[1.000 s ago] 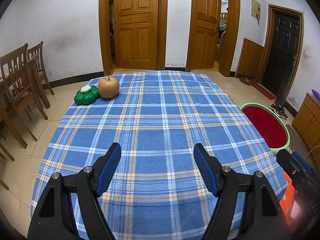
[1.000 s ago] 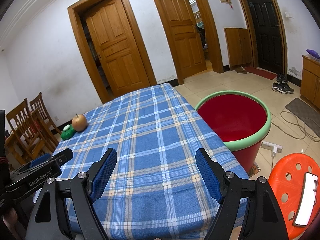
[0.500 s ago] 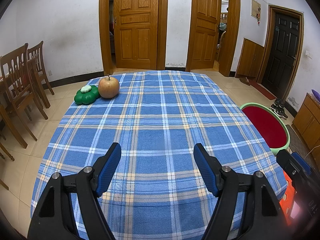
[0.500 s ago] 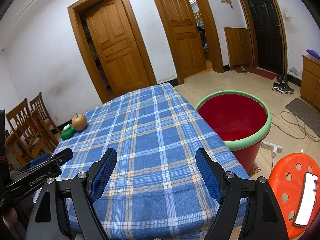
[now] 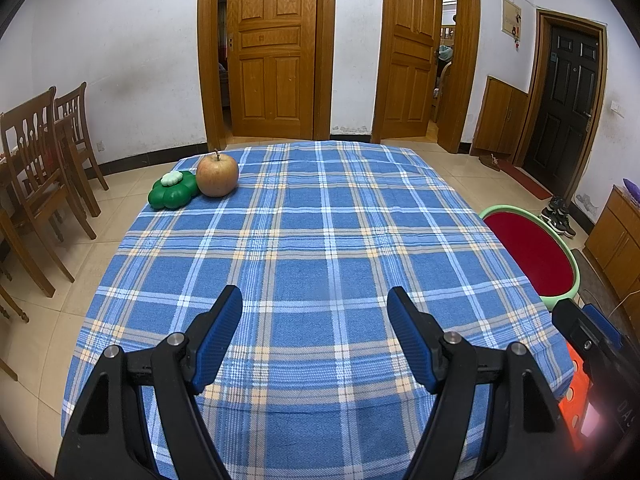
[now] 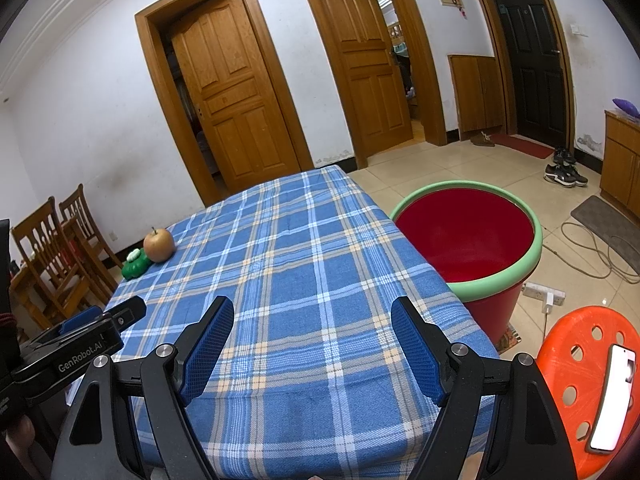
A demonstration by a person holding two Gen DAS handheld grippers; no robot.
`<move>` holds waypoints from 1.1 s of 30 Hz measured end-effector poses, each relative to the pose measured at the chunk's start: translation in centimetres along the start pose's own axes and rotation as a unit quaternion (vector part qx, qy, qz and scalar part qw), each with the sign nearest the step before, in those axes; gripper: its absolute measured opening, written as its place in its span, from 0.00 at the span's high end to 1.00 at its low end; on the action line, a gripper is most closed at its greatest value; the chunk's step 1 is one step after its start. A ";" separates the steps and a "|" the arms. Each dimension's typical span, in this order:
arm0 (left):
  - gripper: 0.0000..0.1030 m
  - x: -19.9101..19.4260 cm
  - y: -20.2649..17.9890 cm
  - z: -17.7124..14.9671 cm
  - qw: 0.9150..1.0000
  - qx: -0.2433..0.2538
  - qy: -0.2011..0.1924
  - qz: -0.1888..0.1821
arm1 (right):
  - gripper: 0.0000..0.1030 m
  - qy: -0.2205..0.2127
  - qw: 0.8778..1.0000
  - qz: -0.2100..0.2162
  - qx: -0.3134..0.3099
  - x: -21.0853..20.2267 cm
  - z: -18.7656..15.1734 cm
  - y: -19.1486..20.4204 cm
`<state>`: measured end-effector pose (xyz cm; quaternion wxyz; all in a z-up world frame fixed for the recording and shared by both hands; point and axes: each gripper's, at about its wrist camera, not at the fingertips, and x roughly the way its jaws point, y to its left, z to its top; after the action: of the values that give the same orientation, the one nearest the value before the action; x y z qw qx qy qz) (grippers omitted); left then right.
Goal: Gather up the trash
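Counter (image 5: 320, 240): apple (image 5: 217, 174), green toy (image 5: 173, 195) at far corner; bin (image 6: 468, 240) beside, contents unseen; both grippers' jaws spread, empty.

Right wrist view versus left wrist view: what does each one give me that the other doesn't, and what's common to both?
Only the right wrist view shows the whole red bin, the phone on the orange stool, the power strip and the floor cable. Only the left wrist view shows the table's full left edge. Both show the apple, the green flower-shaped object beside it, and each gripper open: left, right.
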<state>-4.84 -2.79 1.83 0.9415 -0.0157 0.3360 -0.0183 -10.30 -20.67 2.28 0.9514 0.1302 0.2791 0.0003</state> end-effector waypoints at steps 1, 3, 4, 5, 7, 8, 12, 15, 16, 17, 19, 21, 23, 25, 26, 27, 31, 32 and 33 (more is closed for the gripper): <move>0.28 0.0 0.0 0.0 1.000 0.000 0.000 0.000 | 0.21 0.000 1.000 0.000 0.000 0.0 0.0 0.0; 0.28 0.0 0.0 0.0 1.000 0.000 0.000 0.000 | 0.21 0.000 1.000 0.000 0.000 0.0 0.0 0.0; 0.28 0.0 0.0 0.0 1.000 0.000 0.000 0.000 | 0.21 0.000 1.000 0.000 0.000 0.0 0.0 0.0; 0.28 0.0 0.0 0.0 1.000 0.000 0.000 0.000 | 0.21 0.000 1.000 0.000 0.000 0.0 0.0 0.0; 0.28 0.0 0.0 0.0 1.000 0.000 0.000 0.000 | 0.21 0.000 1.000 0.000 0.000 0.0 0.0 0.0; 0.28 0.0 0.0 0.0 1.000 0.000 -0.001 0.000 | 0.21 0.000 1.000 0.000 0.000 0.0 0.0 0.0; 0.28 -0.1 -0.1 0.0 1.000 0.000 -0.001 0.000 | 0.21 0.000 1.000 0.000 0.001 0.0 0.0 0.0; 0.28 -0.1 -0.1 0.0 1.000 0.000 -0.001 0.000 | 0.21 0.000 1.000 0.001 0.000 0.0 0.0 0.0; 0.28 -0.1 -0.1 0.0 1.000 0.000 -0.001 0.000 | 0.21 0.000 1.000 0.000 0.000 0.0 0.0 0.0; 0.28 -0.1 -0.1 0.0 1.000 0.000 -0.001 0.000 | 0.21 0.000 1.000 0.000 0.000 0.0 0.1 0.0; 0.28 -0.1 -0.1 0.0 1.000 0.000 -0.001 0.000 | 0.21 0.001 1.000 0.000 0.000 0.0 0.0 0.0; 0.28 -0.1 -0.1 0.0 1.000 0.000 -0.001 0.000 | 0.21 0.000 1.000 0.000 0.000 0.0 0.0 0.0; 0.28 -0.1 -0.1 0.0 1.000 0.000 -0.001 0.000 | 0.21 0.000 1.000 0.000 0.000 0.0 0.1 0.0; 0.28 -0.1 -0.1 0.0 1.000 0.000 -0.001 0.000 | 0.21 0.001 1.000 0.000 0.000 0.0 0.0 0.0; 0.28 -0.1 -0.1 0.0 1.000 0.000 -0.001 0.000 | 0.21 0.000 1.000 0.000 0.000 0.0 0.1 0.0; 0.28 -0.1 -0.1 0.0 1.000 -0.001 -0.001 0.000 | 0.21 0.000 1.000 0.000 0.000 0.0 0.0 0.0; 0.28 -0.1 0.0 0.0 1.000 0.000 -0.001 0.000 | 0.21 0.001 1.000 -0.002 -0.001 0.0 0.1 0.1; 0.28 0.0 0.0 0.0 1.000 0.000 0.000 -0.001 | 0.21 0.001 1.000 -0.002 -0.002 0.1 0.0 0.1; 0.28 0.0 0.0 0.0 1.000 0.000 0.001 0.000 | 0.21 0.002 1.000 -0.003 -0.003 0.1 0.0 0.1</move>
<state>-4.84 -2.82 1.87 0.9411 -0.0157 0.3372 -0.0185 -10.22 -20.54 2.25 0.9514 0.1266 0.2809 -0.0012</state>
